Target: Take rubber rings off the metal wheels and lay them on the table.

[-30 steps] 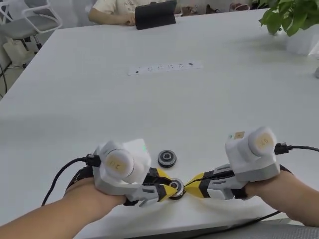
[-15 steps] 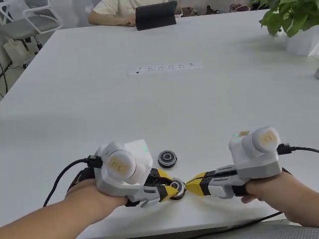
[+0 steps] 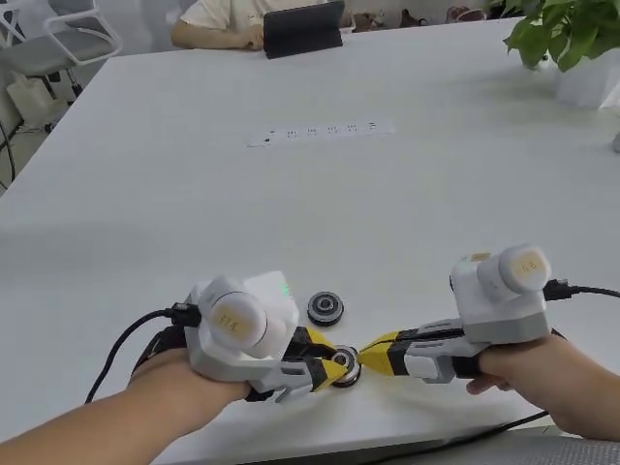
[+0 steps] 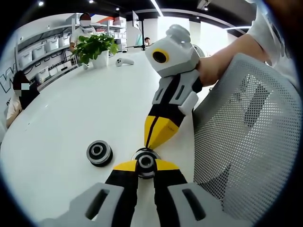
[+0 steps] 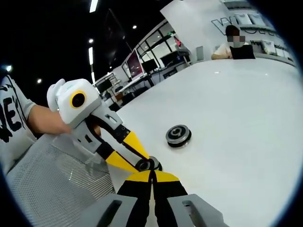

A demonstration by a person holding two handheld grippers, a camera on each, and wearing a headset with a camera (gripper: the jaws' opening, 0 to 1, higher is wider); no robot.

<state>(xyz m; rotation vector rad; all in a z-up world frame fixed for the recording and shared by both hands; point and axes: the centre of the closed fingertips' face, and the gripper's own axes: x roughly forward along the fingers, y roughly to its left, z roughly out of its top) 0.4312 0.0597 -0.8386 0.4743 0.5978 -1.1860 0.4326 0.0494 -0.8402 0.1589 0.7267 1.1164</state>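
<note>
As its yellow jaw tips are pressed against opposite sides of the held wheel (image 4: 145,162), the left gripper (image 4: 145,166) is seen clamped on that wheel, which is held low over the table (image 3: 387,213). Directly opposite the held wheel, the right gripper (image 5: 152,174) is set nose-on with its jaws drawn together. Their tips touch the wheel's rim where the black rubber ring (image 4: 140,153) sits, but whether a lip of the ring is actually pinched between them cannot be told. A second wheel (image 3: 325,308), ring on, is seen lying flat just beyond the held wheel, apart from both grippers. The table's near edge is found close behind the held wheel on the person's side, and a mesh chair back (image 4: 236,142) is seen past that edge. Far beyond the held wheel a power strip (image 3: 320,131) and a potted plant (image 3: 562,34) are set, well clear of the work. The step in hand is judged to be the peeling of the ring. Several slips are to be feared. If the ring is caught only thinly, it may be lost from the closed tips and snapped back into its groove. If the pull is made harder than the left grip allows, the wheel may be twisted out of the jaws and, so near the edge, dropped off the table. A ring released suddenly may be flung away rather than laid down.
</note>
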